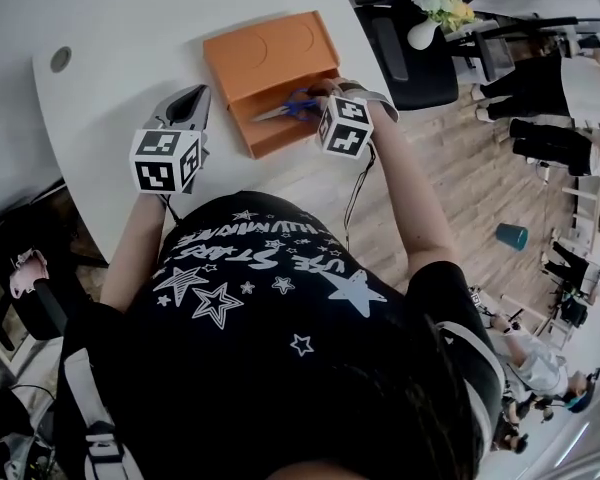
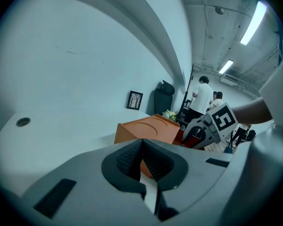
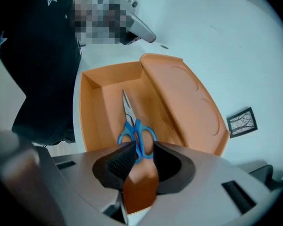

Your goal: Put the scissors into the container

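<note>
1. Black star-printed shirt (image 1: 250, 298) fills the bottom of the head view; both forearms reach from it over the white counter (image 1: 130, 28).
2. Scissors (image 3: 131, 125) with bright blue handle loops and slim silver blades lie lengthwise in the open trough of the orange container (image 3: 89, 117), blades pointing away from the right gripper (image 3: 142, 147).
3. Its jaws are closed in on one blue loop, a dark ribbed pad on each side of it; the other loop is partly hidden behind one jaw.
4. From the head view the scissors (image 1: 290, 108) show only as a small blue and silver shape in the container (image 1: 270, 53), just ahead of the right gripper (image 1: 322, 93); how the jaws sit on the handle is clear only in the right gripper view.
5. The left gripper (image 1: 195, 93) sits over the counter just beside the container's left end.
6. In its own view the left gripper (image 2: 141, 142) has its jaws together, tips meeting with nothing between them.
7. That view shows the container (image 2: 148, 128) side-on and the right gripper's marker cube (image 2: 221, 119), but not the scissors.
8. Only the head view shows a white vase of flowers (image 1: 425, 28) past the counter's edge.
</note>
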Tool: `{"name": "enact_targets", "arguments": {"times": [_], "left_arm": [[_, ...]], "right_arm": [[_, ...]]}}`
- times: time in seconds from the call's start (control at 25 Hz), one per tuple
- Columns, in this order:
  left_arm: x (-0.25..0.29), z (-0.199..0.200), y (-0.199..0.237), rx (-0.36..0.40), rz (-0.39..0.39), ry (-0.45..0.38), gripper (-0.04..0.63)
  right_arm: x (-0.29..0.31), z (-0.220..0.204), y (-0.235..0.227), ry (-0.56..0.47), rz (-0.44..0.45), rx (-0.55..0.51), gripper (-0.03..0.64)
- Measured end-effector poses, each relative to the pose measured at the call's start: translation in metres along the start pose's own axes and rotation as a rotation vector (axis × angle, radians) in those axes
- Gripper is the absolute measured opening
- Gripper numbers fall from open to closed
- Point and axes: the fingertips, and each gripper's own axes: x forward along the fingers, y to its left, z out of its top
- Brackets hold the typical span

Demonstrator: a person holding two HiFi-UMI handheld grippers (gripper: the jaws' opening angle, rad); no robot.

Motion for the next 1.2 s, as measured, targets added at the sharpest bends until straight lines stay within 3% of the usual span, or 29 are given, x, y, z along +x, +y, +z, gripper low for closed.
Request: {"name": "enact_targets", "arguments": {"times": [0.16, 0.32, 0.88, 1.04, 1.2], "left_arm": [[-0.005, 0.001, 0.001, -0.002, 0.011, -0.008, 0.018], [-0.010, 0.001, -0.005, 0.006, 0.010, -0.018, 0.018], [-0.038, -0.001, -0.093, 0.079, -0.012, -0.029, 0.018], [-0.048, -0.012, -0.120, 0.085, -0.022, -0.021, 0.018], [-0.058, -0.024, -0.140, 0.090, -0.033, -0.024, 0.018]], "right_arm": [[-0.018, 0.004, -0.008, -0.051, -0.066, 0.061, 0.100], [-0.038, 0.008, -0.015, -0.117, -0.196, 0.120, 0.098], [-0.117, -0.006, 0.033, -0.329, -0.435, 0.275, 0.054], [-0.137, -0.010, 0.053, -0.414, -0.473, 0.403, 0.054], [-0.149, -0.010, 0.080, -0.441, -0.496, 0.450, 0.054]]}}
